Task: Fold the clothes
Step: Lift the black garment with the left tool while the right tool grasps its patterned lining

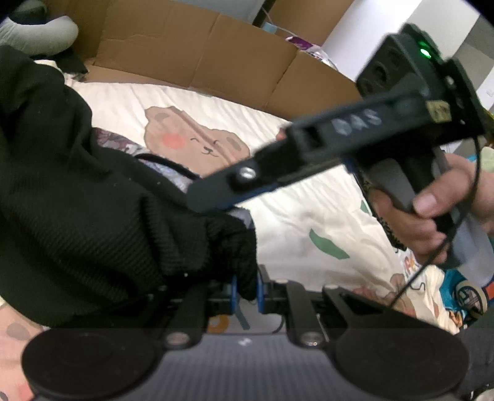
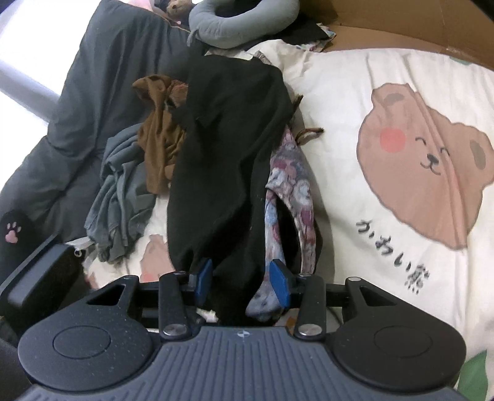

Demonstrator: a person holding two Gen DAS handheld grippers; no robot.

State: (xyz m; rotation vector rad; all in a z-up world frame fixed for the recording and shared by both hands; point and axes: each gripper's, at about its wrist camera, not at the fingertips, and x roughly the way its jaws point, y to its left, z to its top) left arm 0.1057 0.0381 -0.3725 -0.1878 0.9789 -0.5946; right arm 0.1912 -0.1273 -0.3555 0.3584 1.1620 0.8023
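Gripping one end of a black ribbed knit garment (image 1: 92, 197), the left gripper (image 1: 246, 291) has its blue pads drawn narrow and pinched on a bunched fold of that cloth, which spills away toward nine and ten o'clock in the left wrist view. The right gripper (image 2: 242, 280) stands about half wide around a thicker bundle: the same black knit plus a floral patterned fabric (image 2: 290, 191) lies between its blue pads (image 2: 279, 282), and whether the pads truly press on it I cannot tell.

This reads as the pick-up and straighten step, with no fold made yet. The garment is lifted at its near end off a cream quilt printed with brown bear faces (image 2: 401, 216), and trails back onto a heap holding a rumpled brown cloth (image 2: 160, 132) and a grey-green cloth (image 2: 120, 191).

In the right wrist view its long axis runs from six o'clock at the pads up toward twelve, the far end lying on the pile near a grey curved cushion (image 2: 244, 27).

Next, I judge, the black piece must be parted from the floral one, then drawn clear of the heap and spread flat toward three o'clock, where the quilt lies bare.
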